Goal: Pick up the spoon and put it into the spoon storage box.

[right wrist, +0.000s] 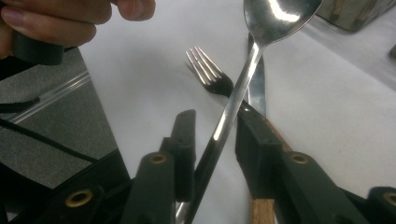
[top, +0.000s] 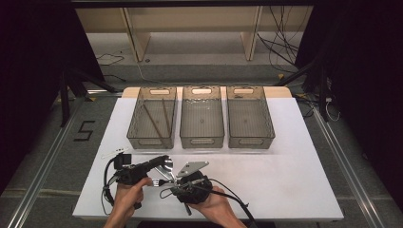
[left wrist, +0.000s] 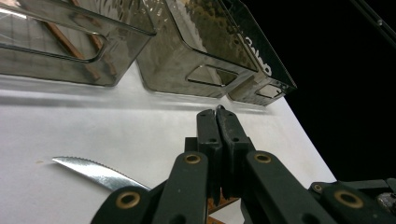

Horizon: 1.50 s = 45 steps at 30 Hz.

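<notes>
Spoon [right wrist: 243, 88], handle lying between the right gripper's [right wrist: 217, 126] half-parted jaws above the fork [right wrist: 208, 74] at the table's [top: 285, 180] six o'clock edge, wants a centred squeeze; left gripper [left wrist: 218, 116] stands closed, empty.

We are seeing a shiny steel spoon [right wrist: 252, 60] slanting up, bowl uppermost, its handle crossing a silver four-tined fork [right wrist: 208, 73]. A serrated steel knife with a wooden handle [right wrist: 257, 93] is lying beneath them on the white tabletop.
</notes>
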### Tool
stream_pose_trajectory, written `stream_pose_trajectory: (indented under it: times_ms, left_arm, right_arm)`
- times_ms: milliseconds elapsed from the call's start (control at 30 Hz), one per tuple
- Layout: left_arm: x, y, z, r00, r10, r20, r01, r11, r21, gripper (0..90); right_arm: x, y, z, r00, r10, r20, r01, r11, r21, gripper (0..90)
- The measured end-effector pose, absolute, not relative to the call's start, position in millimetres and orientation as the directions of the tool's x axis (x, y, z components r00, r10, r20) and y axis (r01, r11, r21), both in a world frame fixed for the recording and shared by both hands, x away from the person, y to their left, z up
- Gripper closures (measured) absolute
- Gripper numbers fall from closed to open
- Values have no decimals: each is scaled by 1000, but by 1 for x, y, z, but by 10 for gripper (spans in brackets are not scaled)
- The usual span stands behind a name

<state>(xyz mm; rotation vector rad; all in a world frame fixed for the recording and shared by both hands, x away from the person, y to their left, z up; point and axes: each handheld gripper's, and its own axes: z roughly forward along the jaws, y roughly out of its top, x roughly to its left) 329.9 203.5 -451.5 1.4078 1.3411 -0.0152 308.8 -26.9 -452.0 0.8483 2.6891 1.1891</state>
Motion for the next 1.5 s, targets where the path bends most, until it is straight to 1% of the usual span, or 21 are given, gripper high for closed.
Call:
stream_pose_trajectory:
  times_ms: [67, 200, 367, 433, 500, 533, 567, 633, 700, 733, 767, 867, 1033, 1100, 1333, 1500]
  left_arm:
    - [329, 203, -452, 354, 674, -649, 685, 285, 671, 885]
    - [329, 204, -452, 368, 662, -653, 682, 285, 673, 883]
    - [328, 206, -453, 386, 626, -678, 678, 306, 668, 871]
    - [329, 207, -454, 385, 612, -691, 690, 306, 656, 840]
    - [329, 207, -455, 394, 604, -693, 687, 308, 659, 820]
    - [329, 206, -455, 401, 600, -692, 682, 308, 663, 794]
    - [329, 205, -455, 409, 596, -691, 678, 308, 668, 743]
    - [330, 207, -454, 428, 593, -682, 669, 299, 680, 660]
    - [330, 210, -453, 430, 592, -681, 664, 304, 684, 631]
    - [330, 211, -452, 429, 598, -677, 663, 301, 685, 600]
    - [330, 213, -451, 430, 609, -667, 661, 290, 692, 548]
    - [329, 220, -449, 436, 615, -657, 646, 294, 704, 458]
    - [324, 225, -447, 484, 632, -606, 632, 227, 741, 340]
    - [322, 225, -448, 501, 644, -578, 619, 200, 759, 315]
    - [314, 219, -457, 546, 690, -475, 578, 101, 810, 257]
    - [308, 215, -460, 565, 729, -386, 520, 50, 853, 236]
  right_arm:
    - [308, -27, -451, -842, 521, 139, 453, 545, 705, 739]
    - [308, -28, -451, -841, 526, 127, 451, 551, 702, 762]
    - [313, -37, -449, -815, 566, 126, 472, 522, 711, 827]
    - [316, -43, -447, -804, 582, 119, 473, 507, 721, 856]
    - [319, -48, -443, -801, 583, 134, 481, 493, 725, 867]
    - [319, -50, -442, -803, 582, 129, 476, 496, 727, 877]
    - [319, -51, -440, -806, 580, 122, 470, 499, 728, 898]
    - [319, -53, -438, -817, 567, 106, 445, 502, 741, 900]
    - [320, -56, -436, -817, 567, 103, 446, 508, 737, 900]
    - [321, -57, -436, -817, 569, 97, 442, 509, 739, 900]
    - [321, -59, -435, -816, 570, 94, 440, 508, 740, 900]
    - [324, -66, -430, -810, 579, 92, 440, 495, 749, 900]
    - [333, -77, -420, -794, 601, 89, 440, 469, 766, 900]
    - [337, -82, -417, -788, 609, 85, 439, 460, 772, 900]
    - [353, -95, -407, -756, 648, 90, 457, 424, 782, 900]
    - [370, -104, -400, -729, 679, 92, 472, 401, 785, 899]
